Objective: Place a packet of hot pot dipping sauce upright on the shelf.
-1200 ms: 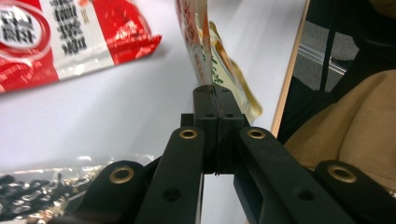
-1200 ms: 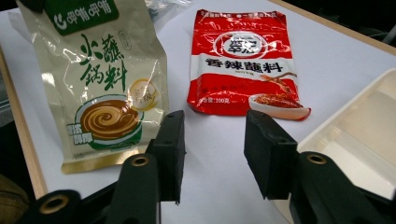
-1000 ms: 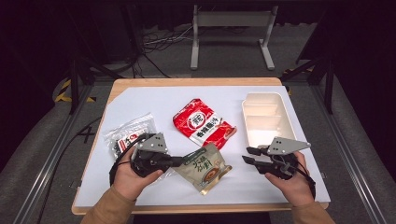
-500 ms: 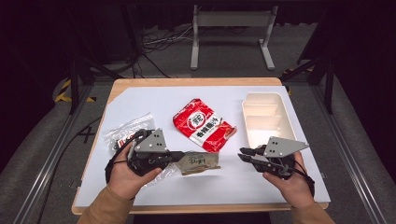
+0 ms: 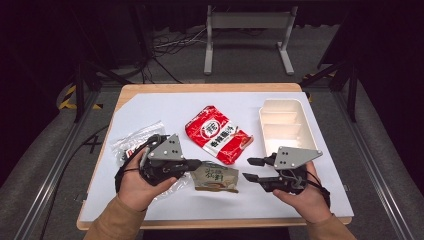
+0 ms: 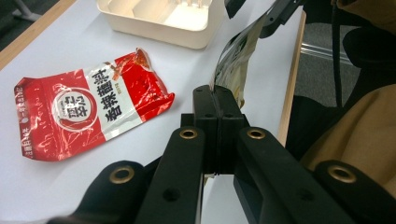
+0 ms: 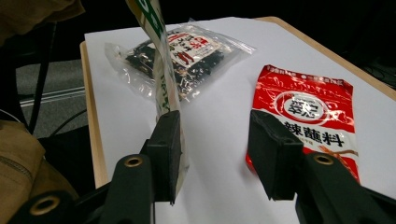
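The left gripper (image 5: pixel 197 164) is clamped on the beige sauce packet (image 5: pixel 216 178), hiding its edge. The right gripper (image 5: pixel 251 169), jaws just opening, sits beside the packet without gripping.

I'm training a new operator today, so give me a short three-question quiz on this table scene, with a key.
1. True or false: the left gripper is shut on an edge of the pale green-and-beige printed foil packet.
2. Which thing lies between the clear plastic bag of dark snacks and the cream plastic divided tray?
A. a blue tin
B. the red-and-white glossy sauce pouch
C. a glass jar
3. How do the jaws of the right gripper stand?

Key
1. True; in the left gripper view its jaws meet on the packet's edge.
2. B.
3. Apart; they have just been opening, with the packet's end beside the left-hand pad and not clamped.
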